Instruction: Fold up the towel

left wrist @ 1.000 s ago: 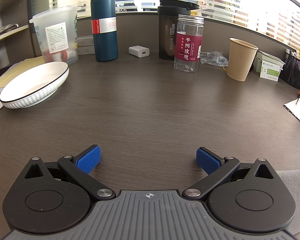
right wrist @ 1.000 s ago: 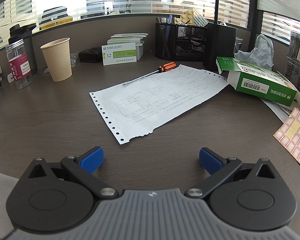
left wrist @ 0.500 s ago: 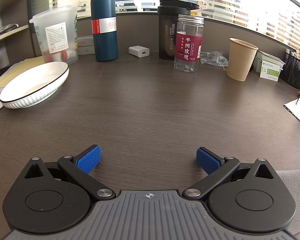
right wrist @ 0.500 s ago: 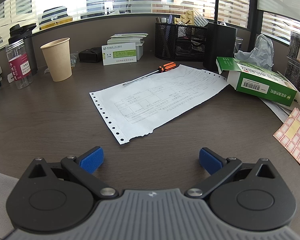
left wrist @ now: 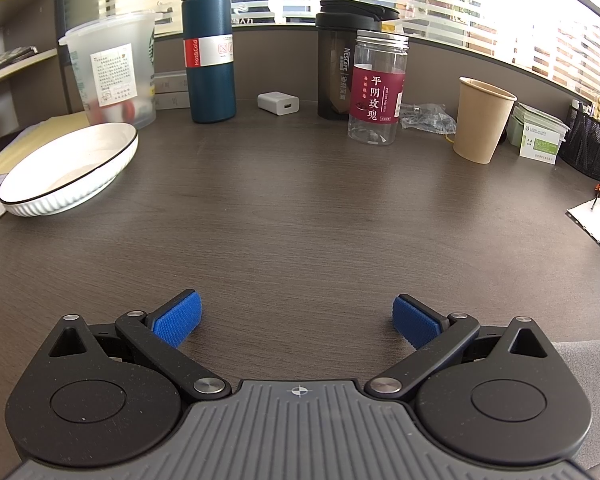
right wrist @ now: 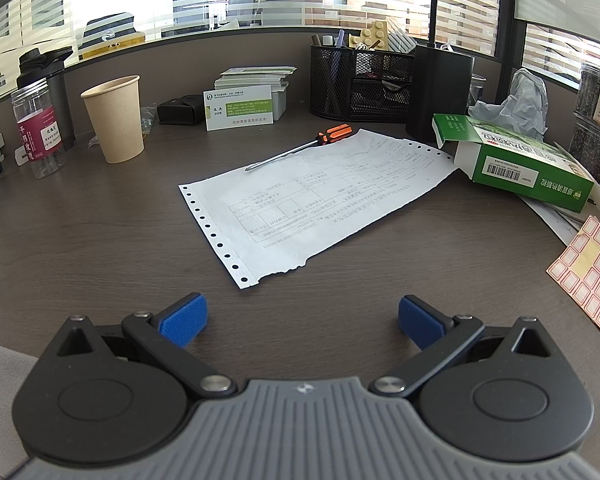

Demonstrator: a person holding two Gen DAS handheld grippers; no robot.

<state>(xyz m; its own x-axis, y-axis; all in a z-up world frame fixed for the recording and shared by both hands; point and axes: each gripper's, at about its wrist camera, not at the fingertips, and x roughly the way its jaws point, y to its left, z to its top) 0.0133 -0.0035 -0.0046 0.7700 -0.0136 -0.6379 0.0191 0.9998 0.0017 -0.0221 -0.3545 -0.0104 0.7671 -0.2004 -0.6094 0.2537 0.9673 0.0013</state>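
Only an edge of the grey towel [left wrist: 592, 364] shows, at the lower right of the left wrist view behind the gripper's body; it appears again as the grey towel [right wrist: 0, 392] at the lower left of the right wrist view. My left gripper [left wrist: 296, 316] is open over bare dark tabletop, blue pads wide apart, nothing between them. My right gripper [right wrist: 302, 318] is open too, low over the desk, with a printed paper sheet [right wrist: 312, 204] just beyond its fingertips. Neither gripper touches the towel.
Left view: white bowl [left wrist: 68, 168], plastic cup [left wrist: 112, 72], blue flask [left wrist: 210, 40], charger [left wrist: 278, 102], clear jar [left wrist: 376, 88], paper cup [left wrist: 482, 120]. Right view: screwdriver [right wrist: 304, 146], mesh organiser [right wrist: 364, 80], green box [right wrist: 516, 156], sticker sheet [right wrist: 588, 272].
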